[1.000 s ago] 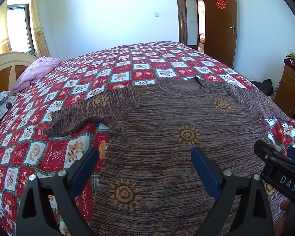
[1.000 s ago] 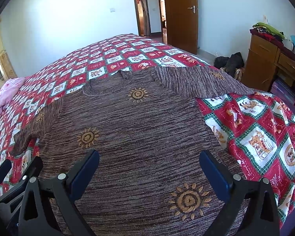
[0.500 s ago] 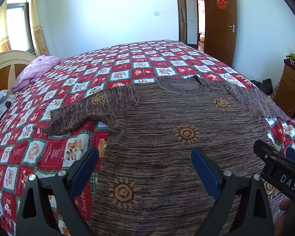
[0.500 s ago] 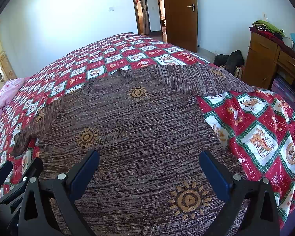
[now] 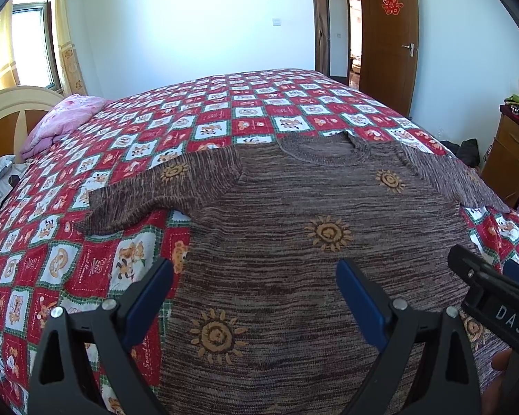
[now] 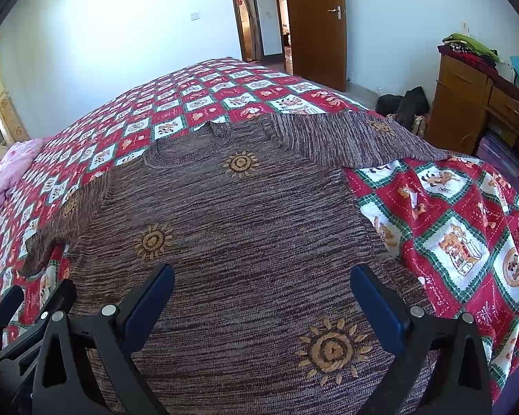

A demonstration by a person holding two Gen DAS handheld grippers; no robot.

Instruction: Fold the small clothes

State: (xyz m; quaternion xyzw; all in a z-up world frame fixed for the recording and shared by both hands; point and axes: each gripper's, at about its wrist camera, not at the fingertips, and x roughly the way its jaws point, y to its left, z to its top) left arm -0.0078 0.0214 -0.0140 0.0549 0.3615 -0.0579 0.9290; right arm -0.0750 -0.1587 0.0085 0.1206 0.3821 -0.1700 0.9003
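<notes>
A brown knit sweater (image 5: 294, 214) with yellow sun patterns lies flat on the bed, neck toward the far side and both sleeves spread out. My left gripper (image 5: 254, 276) hangs open above its lower left part, nothing between the blue pads. My right gripper (image 6: 263, 283) is open over the sweater (image 6: 245, 214) near its lower right part, also holding nothing. In the left wrist view the right gripper's black body (image 5: 491, 297) shows at the right edge. The sweater's hem is hidden below both views.
The bed carries a red, white and green checked quilt (image 5: 204, 117). A pink pillow (image 5: 62, 121) and a headboard (image 5: 7, 114) lie at the left. A wooden dresser (image 6: 474, 103) with piled clothes stands at the right, beyond it an open brown door (image 6: 315, 24).
Both grippers have tilted or drifted slightly, so the sweater sits a little lower in the frames. They stay open and the sweater has not moved.
</notes>
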